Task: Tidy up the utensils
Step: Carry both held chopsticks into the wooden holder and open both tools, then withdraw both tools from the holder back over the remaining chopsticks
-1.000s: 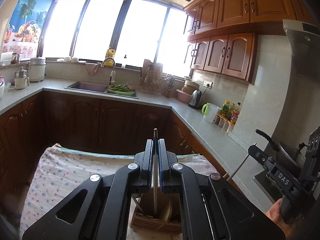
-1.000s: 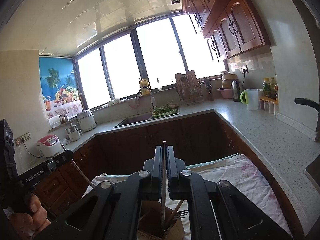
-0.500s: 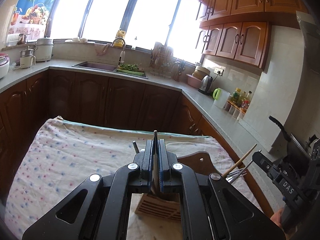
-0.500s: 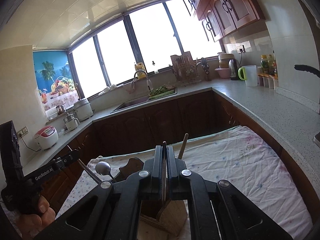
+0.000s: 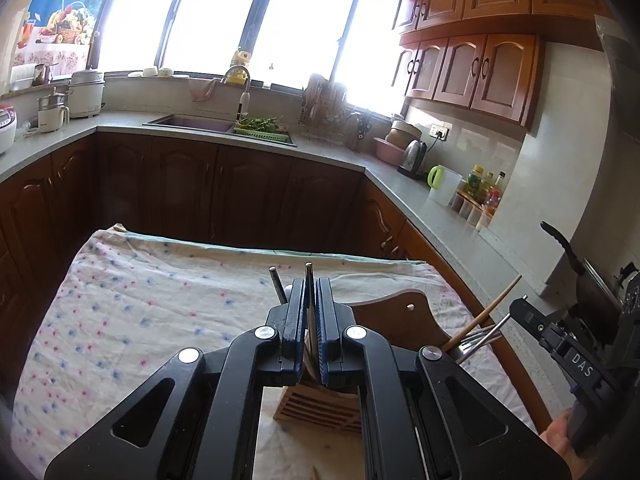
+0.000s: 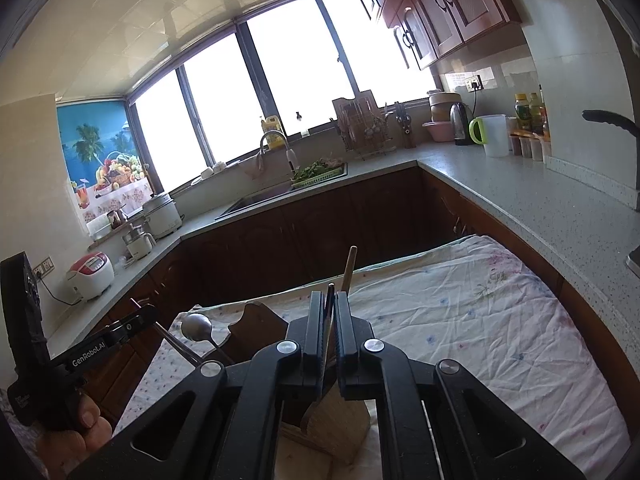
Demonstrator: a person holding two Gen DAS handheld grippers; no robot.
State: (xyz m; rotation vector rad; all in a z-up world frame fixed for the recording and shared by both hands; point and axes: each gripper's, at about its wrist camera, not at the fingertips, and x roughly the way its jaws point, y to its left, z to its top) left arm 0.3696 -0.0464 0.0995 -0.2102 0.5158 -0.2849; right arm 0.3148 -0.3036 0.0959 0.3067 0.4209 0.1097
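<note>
A wooden utensil holder [image 5: 316,408] stands on the flowered cloth, just below both grippers. My left gripper [image 5: 309,284] is shut on a thin metal utensil handle [image 5: 308,270] that runs down into the holder; a second metal handle [image 5: 275,286] sticks up beside it. My right gripper [image 6: 329,296] is over the holder [image 6: 340,428] and its jaws are opening. A thin dark utensil [image 6: 327,320] still stands between them, leaning on the left pad. A wooden handle [image 6: 350,268] and a metal spoon [image 6: 196,326] stand in the holder.
The clothed table [image 6: 460,320] sits in a U-shaped kitchen, with a stone counter [image 6: 540,208] close on the right and dark cabinets beyond its far edge. A pan handle [image 5: 560,244] juts out at the right. A hand [image 6: 80,428] holds the left gripper's grip.
Both grippers have come down toward the table, so the holder and cloth fill more of each view. The right gripper's jaws have parted slightly around the utensil.
</note>
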